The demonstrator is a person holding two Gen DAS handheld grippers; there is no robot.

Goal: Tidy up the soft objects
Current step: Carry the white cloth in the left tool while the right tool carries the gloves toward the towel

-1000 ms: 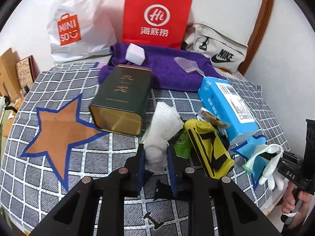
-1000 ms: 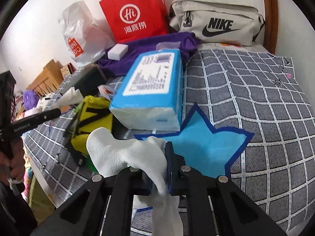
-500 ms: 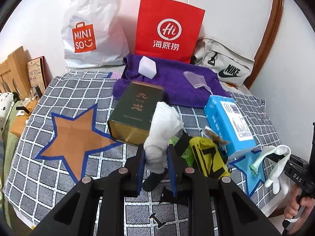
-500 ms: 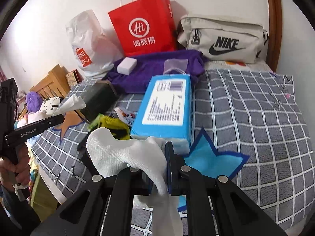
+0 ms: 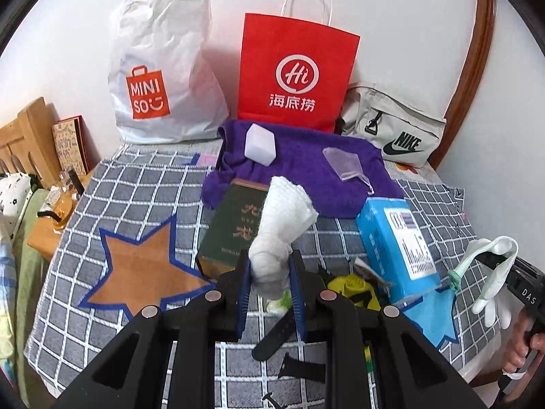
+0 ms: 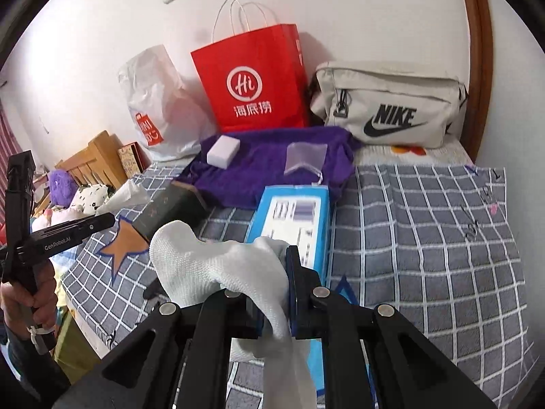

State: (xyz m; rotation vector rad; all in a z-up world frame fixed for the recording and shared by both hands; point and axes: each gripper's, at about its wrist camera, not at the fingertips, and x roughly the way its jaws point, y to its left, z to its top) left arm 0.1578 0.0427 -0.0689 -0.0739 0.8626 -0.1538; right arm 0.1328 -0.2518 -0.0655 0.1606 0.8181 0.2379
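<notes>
Left gripper (image 5: 269, 281) clenched on white paper towel wad (image 5: 281, 228), standing upright above green tin box (image 5: 235, 226). Right gripper (image 6: 274, 293) clamping white knit glove (image 6: 218, 272), draped leftward.

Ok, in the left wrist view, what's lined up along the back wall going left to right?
White Miniso bag → red paper bag → beige Nike bag.

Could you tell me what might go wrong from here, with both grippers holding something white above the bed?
1. The right gripper pinches the white glove only at a fold; most of it dangles and could slip free.
2. The left gripper holds a crumpled white cloth above the green tin; lowering blindly might snag it.
</notes>
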